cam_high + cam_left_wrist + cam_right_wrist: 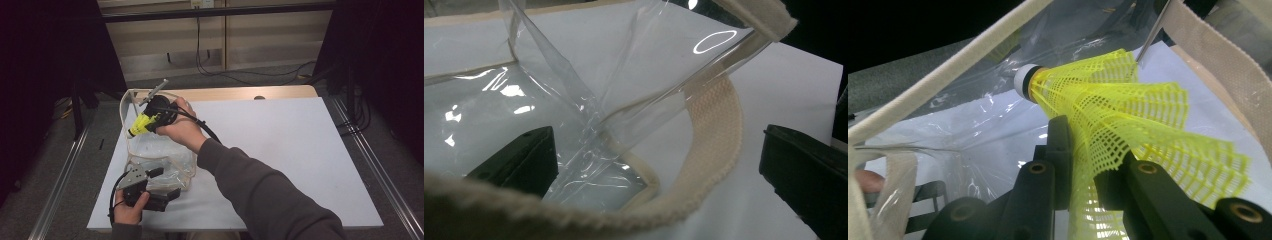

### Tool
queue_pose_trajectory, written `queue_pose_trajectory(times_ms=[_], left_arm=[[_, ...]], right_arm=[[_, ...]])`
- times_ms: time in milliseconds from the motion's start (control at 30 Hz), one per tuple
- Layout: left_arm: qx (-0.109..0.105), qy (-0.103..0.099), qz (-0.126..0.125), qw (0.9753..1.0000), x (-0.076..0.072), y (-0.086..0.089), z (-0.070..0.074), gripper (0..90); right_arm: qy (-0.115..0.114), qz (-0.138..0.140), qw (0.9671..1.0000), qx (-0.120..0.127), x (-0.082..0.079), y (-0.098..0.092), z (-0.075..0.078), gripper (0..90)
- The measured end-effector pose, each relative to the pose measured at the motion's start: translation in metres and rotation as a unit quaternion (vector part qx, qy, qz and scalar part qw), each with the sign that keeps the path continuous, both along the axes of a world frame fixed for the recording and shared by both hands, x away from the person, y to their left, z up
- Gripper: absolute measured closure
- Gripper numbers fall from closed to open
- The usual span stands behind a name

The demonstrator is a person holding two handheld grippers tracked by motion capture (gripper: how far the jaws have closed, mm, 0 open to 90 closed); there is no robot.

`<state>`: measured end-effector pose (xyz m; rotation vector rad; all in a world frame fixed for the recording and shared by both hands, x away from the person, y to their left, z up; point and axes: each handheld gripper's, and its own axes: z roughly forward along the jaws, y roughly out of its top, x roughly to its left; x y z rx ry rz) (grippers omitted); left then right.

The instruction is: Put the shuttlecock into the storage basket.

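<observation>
Care now: right claw (1083, 165) pinches the yellow mesh plastic shuttlecock (1128, 120) over the clear plastic cream-trimmed bag (160, 162); left claw (659, 165), spread around its rim, should widen the mouth.

In the high view, the right hand (182, 127) covers most of the right gripper (152, 116), so how its jaws stand cannot be read there. The shuttlecock (139, 125) is too small there to show its mesh, and its skirt end is hidden behind the gripper. The desk (280, 150) is cut off at the bottom edge by the sleeve (265, 195). In the right gripper view, the shuttlecock (1128, 115) skirt runs out of the picture at the right and bottom edges. In the left gripper view, the clear bag (574, 100) is cut by the top and left edges, and its near strap (499, 215) is blurred; both jaws are cut off at the bottom edge.
</observation>
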<state>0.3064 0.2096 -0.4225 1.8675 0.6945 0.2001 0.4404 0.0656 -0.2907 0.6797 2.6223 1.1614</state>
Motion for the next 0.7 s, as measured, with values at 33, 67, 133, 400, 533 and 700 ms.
queue_pose_trajectory(times_ms=[33, 67, 133, 400, 533, 700], left_arm=[[-0.001, 0.0, 0.0, 1.0, 0.0, 0.0, 0.0, 2.0], [-0.001, 0.0, 0.0, 1.0, 0.0, 0.0, 0.0, 2.1], [-0.002, 0.0, 0.001, 1.0, -0.001, 0.0, 0.0, 2.1], [-0.001, -0.002, 0.007, 1.0, -0.002, 0.001, 0.0, 2.6], [0.0, -0.005, 0.01, 0.9999, -0.002, 0.001, 0.0, 2.6], [0.0, -0.003, 0.009, 1.0, -0.002, 0.0, 0.0, 2.5]], right_arm=[[0.005, -0.001, 1.0, -0.001, 0.001, 0.002, -0.003, 79.6], [0.006, -0.002, 1.0, 0.0, 0.002, 0.002, -0.004, 79.6], [0.01, -0.003, 0.9999, 0.002, 0.003, 0.004, -0.006, 79.6], [0.015, -0.006, 0.9999, -0.001, 0.004, 0.011, -0.014, 79.5], [0.016, -0.009, 0.9998, -0.002, 0.004, 0.015, -0.018, 79.4], [0.017, -0.007, 0.9998, -0.01, 0.003, 0.017, -0.022, 79.3]])
